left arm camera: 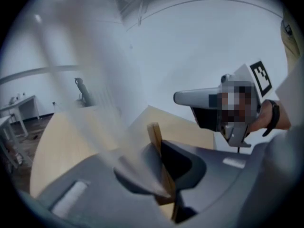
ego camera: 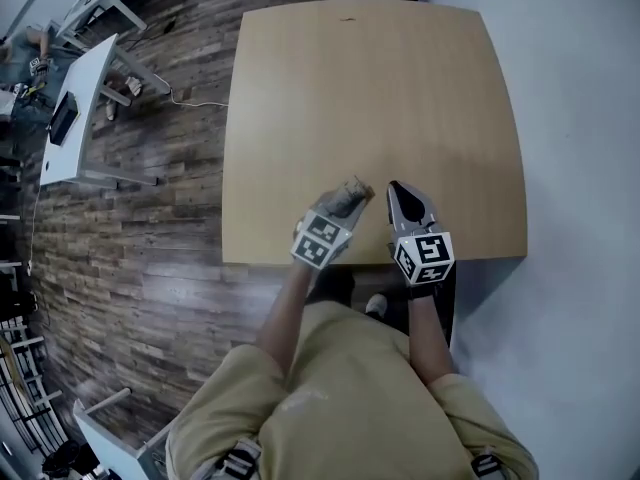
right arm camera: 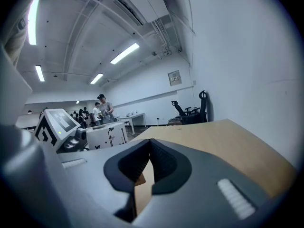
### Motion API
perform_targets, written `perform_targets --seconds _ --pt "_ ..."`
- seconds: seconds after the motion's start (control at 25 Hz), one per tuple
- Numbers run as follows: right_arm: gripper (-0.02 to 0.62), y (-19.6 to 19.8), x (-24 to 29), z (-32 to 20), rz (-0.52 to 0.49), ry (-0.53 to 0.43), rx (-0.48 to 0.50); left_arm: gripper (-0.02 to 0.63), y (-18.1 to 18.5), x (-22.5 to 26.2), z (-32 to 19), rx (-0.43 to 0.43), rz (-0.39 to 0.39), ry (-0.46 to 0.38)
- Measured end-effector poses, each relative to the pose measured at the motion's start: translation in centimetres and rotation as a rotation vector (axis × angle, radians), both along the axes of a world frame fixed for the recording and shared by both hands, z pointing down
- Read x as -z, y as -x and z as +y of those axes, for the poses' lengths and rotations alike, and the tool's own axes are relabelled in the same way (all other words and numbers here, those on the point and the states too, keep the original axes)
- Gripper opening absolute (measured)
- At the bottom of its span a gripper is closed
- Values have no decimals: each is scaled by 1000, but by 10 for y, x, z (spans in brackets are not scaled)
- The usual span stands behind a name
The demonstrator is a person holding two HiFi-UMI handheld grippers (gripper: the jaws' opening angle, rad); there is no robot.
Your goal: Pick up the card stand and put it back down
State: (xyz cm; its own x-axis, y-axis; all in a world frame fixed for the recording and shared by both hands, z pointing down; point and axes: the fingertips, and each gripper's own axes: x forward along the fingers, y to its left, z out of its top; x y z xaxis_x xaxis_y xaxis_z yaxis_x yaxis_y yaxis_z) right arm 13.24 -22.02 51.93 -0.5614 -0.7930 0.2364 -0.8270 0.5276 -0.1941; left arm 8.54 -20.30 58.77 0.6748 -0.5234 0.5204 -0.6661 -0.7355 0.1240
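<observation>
Between left tongs (left arm camera: 162, 167), clamped shut: stand (left arm camera: 154, 133), likely light, stiff wood, pinched edgewise; right tongs (right arm camera: 148, 163) closed, empty.

A pale wooden bench (ego camera: 370, 88) stands on a dark plank floor (ego camera: 150, 258), with a white wall (right arm camera: 247, 56) along its right side. A white desk (ego camera: 75, 118) sits far left (a cable (ego camera: 195, 101) trails beside it). A black office chair (right arm camera: 190, 112) stands past the bench's far end.

Your left claw (ego camera: 347, 200) hangs over the near edge of the surface (ego camera: 370, 88), the card stand (ego camera: 353, 190) between its jaws (off the top); your right claw (ego camera: 402, 193) is just beside it, on its right; the floor (ego camera: 130, 248) lies left.
</observation>
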Motion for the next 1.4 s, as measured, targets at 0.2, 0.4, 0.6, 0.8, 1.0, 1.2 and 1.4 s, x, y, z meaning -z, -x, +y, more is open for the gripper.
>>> perform_targets --seconds 0.2,0.4,0.6,0.8,1.0,1.2,1.4 --pt "3 -25 33 28 -37 -80 -44 40 -21 73 20 78 30 -170" --pt "3 -44 56 64 -43 -129 -67 40 -29 128 52 158 108 -282" --pt "3 -62 80 90 -44 -178 -82 40 -28 175 73 266 160 -400" --pt "3 -66 105 116 -47 -220 -59 40 -14 192 99 353 153 -479" --pt "3 -60 121 139 -36 -258 -16 38 -2 190 122 406 102 -480" --pt "3 -66 133 153 -22 -272 5 39 -7 191 142 413 94 -479" --pt "3 -73 139 154 -35 -278 -2 40 -9 195 148 415 97 -473"
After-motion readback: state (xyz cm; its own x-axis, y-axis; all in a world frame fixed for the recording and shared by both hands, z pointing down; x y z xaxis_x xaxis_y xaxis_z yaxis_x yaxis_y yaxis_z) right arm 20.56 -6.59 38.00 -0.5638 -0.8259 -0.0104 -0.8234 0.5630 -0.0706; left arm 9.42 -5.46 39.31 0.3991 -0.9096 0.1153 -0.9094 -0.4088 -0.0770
